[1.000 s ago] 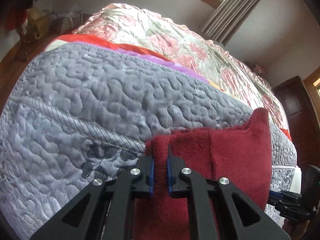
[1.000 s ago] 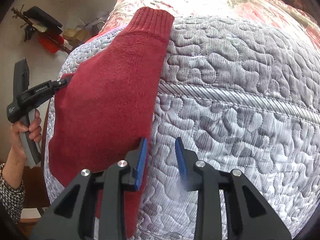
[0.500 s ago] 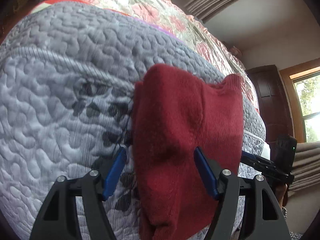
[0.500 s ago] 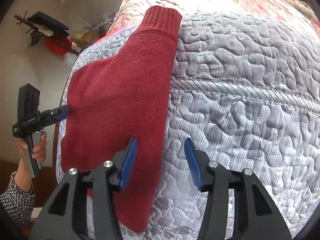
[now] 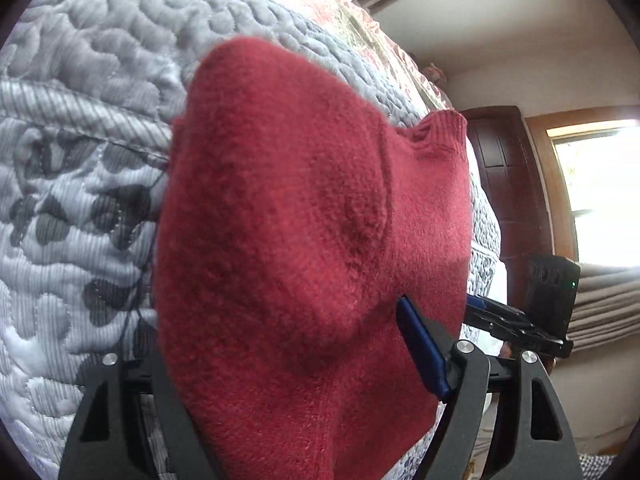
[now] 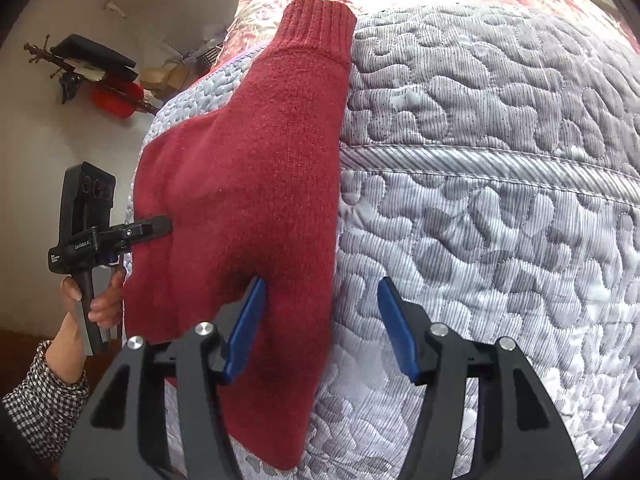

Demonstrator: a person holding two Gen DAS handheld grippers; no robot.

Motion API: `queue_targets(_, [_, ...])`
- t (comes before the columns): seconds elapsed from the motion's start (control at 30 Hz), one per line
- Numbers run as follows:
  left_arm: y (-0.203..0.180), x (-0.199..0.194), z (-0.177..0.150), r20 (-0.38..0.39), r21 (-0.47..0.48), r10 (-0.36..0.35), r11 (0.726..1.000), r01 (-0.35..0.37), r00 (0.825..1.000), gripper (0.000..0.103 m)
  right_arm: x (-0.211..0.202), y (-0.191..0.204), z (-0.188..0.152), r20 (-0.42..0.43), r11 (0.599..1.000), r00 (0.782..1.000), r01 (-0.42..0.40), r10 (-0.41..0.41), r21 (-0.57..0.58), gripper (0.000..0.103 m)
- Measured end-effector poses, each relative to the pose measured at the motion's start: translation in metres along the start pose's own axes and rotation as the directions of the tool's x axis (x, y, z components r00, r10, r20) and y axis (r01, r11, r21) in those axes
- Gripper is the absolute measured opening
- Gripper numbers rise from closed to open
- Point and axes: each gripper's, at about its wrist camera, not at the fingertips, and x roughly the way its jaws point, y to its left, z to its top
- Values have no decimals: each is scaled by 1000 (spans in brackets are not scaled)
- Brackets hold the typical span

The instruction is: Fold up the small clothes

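1. Our left gripper point(image 6: 162, 227), seen from the right wrist cam at the garment's left edge: fingers spread wide either side of the cloth in its own view, one blue pad point(image 5: 422, 350) showing, nothing pinched.
2. Dark red fuzzy knit garment w/ ribbed cuff point(image 6: 256, 184) lies on the grey quilted bedspread point(image 6: 480, 200), one side doubled over the body, lower end hanging over the bed's edge.
3. Our right gripper point(image 6: 322, 324): fingers wide apart, straddling the garment's right edge, holding nothing.
4. Progress, we judge: approx one fold in; more folding and squaring up left.
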Motion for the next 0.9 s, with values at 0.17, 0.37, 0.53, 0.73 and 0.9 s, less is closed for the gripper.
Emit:
queue_targets(0.17, [2,11,1,-27,20,-16,1000,16,999,79,11,-4,-2,-38,995,995,-90,91,32,62])
queue_targets(0.37, [7,20,5,-30,2,-57,998,58,998,82,33,-15,-1,-47,962,969,-236,244,134,64])
queue_targets(0.53, [-1,19,5,-22,-2,-13,1000,13,1000,48,37,-10,-1,-25,949,957,-283,289,143,42])
queue_targets(0.73, [-23,9,-10,50,-10,2,1000,-2,999,32,9,1,-9,27,945,951,-308,307,110,31])
queue_targets(0.9, [-69,8,-23,69,19,-47,999,46,997,30,-42,-3,-22,76,949,950,-308,303,63,30])
